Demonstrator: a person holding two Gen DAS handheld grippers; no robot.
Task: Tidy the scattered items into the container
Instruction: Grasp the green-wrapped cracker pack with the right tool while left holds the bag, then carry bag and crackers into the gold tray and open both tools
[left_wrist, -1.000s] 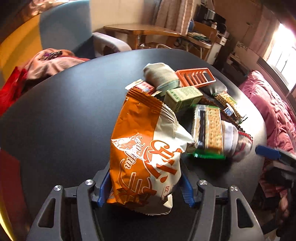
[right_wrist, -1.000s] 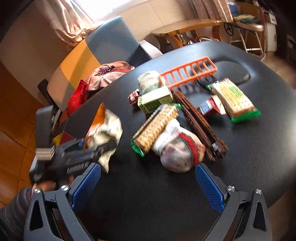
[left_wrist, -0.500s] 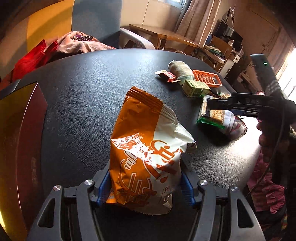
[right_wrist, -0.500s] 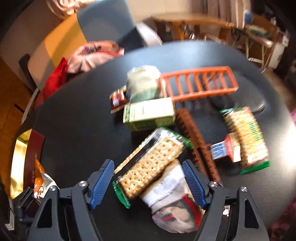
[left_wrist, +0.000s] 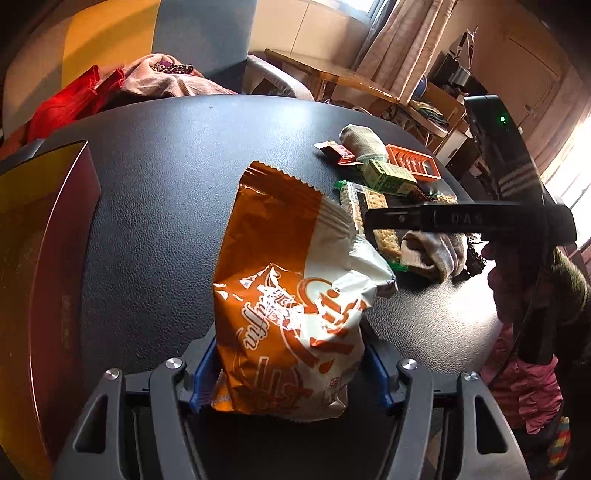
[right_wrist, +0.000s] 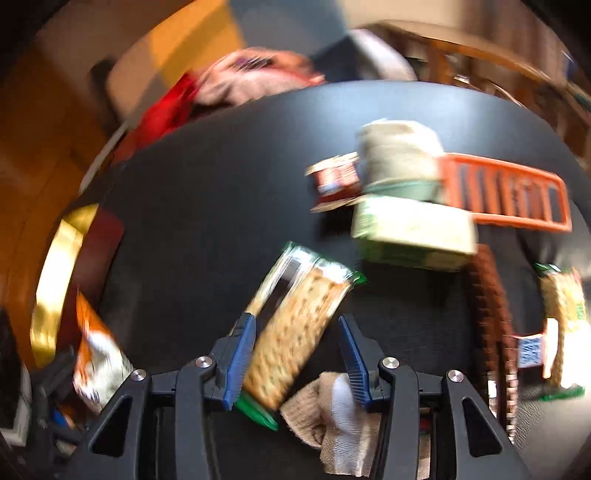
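Note:
My left gripper (left_wrist: 290, 373) is shut on an orange and white snack bag (left_wrist: 291, 295) and holds it above the black table (left_wrist: 159, 206). The red and gold container (left_wrist: 40, 266) lies at the table's left edge, left of the bag. My right gripper (right_wrist: 297, 354) is around a clear cracker pack (right_wrist: 295, 328) that lies partly on a rolled sock (right_wrist: 340, 424); its blue pads stand beside the pack, the left one touching, the right a little apart. The view is blurred. The right gripper also shows in the left wrist view (left_wrist: 373, 218) over the cracker pack (left_wrist: 373, 218).
A green box (right_wrist: 413, 232), a grey-green sock (right_wrist: 399, 151), an orange rack (right_wrist: 509, 192), a red packet (right_wrist: 336, 177), a brown comb-like strip (right_wrist: 491, 306) and a second cracker pack (right_wrist: 565, 306) lie at the right. An armchair with clothes (left_wrist: 147, 74) stands behind the table.
My left gripper has carried the snack bag left, and the container has come further into view. My right gripper has come down onto the cracker pack and its jaws have narrowed around it.

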